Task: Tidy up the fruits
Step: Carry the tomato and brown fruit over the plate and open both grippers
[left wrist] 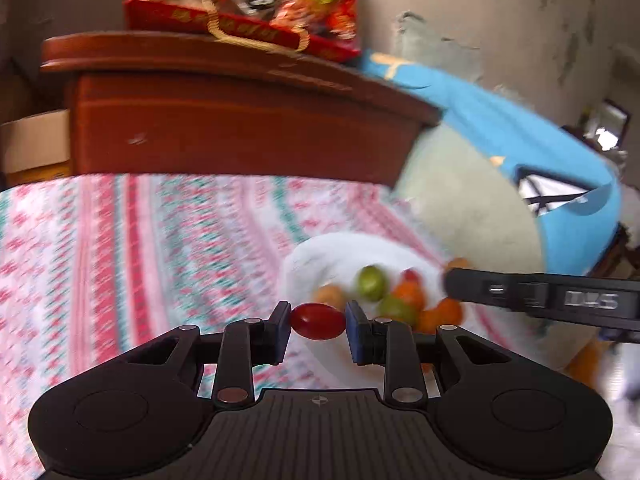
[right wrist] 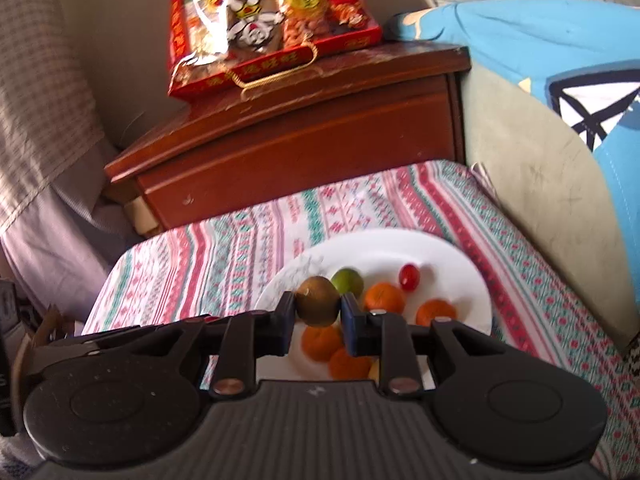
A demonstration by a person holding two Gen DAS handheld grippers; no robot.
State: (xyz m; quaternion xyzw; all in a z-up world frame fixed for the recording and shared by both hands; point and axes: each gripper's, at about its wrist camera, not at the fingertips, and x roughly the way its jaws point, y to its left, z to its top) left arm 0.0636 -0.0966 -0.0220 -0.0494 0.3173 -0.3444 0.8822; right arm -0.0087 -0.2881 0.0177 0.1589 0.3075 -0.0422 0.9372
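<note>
- L gripper (left wrist: 318,322) clamps red cherry tomato (left wrist: 317,321), held above near edge of white plate (left wrist: 320,250).
- R gripper (right wrist: 318,312) clamps brown kiwi (right wrist: 317,301) over plate's near-left rim.
- Tangerines (right wrist: 384,298), lime (right wrist: 347,281) on plate.

Plate (right wrist: 452,256) set on patterned cloth (right wrist: 208,256), toward its right side. On plate: small tomato (right wrist: 409,276) at rear, citrus fruits (right wrist: 384,298) forward and right of it. Kiwi (right wrist: 317,301) clamped in right gripper (right wrist: 315,320) above plate's near edge. Second tomato (left wrist: 318,321) clamped in left gripper (left wrist: 318,326), left of plate. Cabinet (right wrist: 304,140) behind cloth, gift bag (right wrist: 268,24) on top. Cushion (right wrist: 536,184) right of cabinet.
</note>
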